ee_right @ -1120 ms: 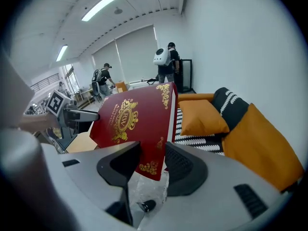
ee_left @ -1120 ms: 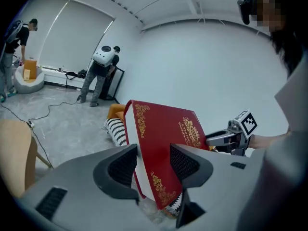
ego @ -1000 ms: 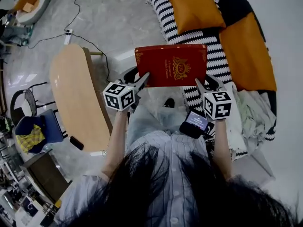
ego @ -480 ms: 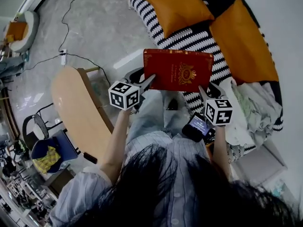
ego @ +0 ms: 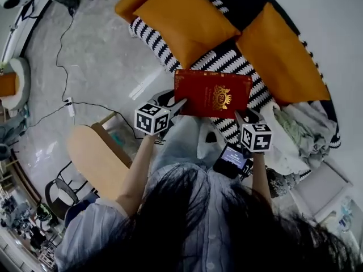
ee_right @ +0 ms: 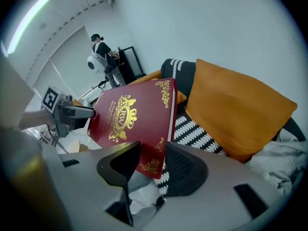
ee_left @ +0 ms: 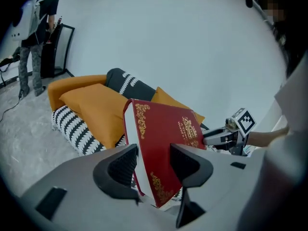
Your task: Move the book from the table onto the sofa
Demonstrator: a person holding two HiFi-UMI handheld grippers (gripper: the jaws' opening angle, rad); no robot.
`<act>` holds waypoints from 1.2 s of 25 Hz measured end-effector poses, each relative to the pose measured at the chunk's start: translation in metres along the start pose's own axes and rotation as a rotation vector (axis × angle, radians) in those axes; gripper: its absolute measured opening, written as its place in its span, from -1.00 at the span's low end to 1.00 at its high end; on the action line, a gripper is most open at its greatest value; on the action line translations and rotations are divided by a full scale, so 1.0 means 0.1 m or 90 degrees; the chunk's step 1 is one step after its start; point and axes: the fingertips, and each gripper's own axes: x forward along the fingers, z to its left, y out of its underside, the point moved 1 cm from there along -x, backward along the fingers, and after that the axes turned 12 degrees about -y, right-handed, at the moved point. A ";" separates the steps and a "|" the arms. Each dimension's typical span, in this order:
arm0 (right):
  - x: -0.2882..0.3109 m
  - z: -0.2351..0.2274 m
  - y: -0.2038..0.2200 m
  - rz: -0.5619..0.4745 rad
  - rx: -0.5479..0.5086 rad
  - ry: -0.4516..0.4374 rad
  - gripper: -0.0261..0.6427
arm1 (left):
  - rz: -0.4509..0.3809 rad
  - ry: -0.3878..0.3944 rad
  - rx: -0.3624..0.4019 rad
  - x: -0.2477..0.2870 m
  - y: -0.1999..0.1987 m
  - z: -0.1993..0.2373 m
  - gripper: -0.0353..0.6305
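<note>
A red book (ego: 212, 93) with gold ornaments hangs in the air over the front edge of the black-and-white striped sofa (ego: 153, 35). My left gripper (ego: 180, 103) is shut on the book's near left corner, and my right gripper (ego: 238, 117) is shut on its near right corner. In the left gripper view the book (ee_left: 163, 148) stands tilted between the jaws of the left gripper (ee_left: 154, 165), spine up. In the right gripper view the cover (ee_right: 130, 121) sits clamped in the right gripper (ee_right: 151, 165), with the sofa beyond.
Orange cushions (ego: 181, 18) (ego: 278, 55) lie on the sofa, and a heap of pale clothes (ego: 295, 135) sits at its right end. The wooden table (ego: 93, 157) is behind at the lower left. Cables (ego: 62, 67) run over the floor. A person (ee_left: 33, 37) stands far off.
Both grippers have carried the book away from the table and toward the sofa. The sofa and cushions now fill more of the head view, and the table has slid to the lower left.
</note>
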 end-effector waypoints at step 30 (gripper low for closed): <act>1.36 -1.46 -0.30 -0.070 0.393 0.181 -0.42 | 0.101 0.149 0.218 2.14 -1.28 0.49 -0.27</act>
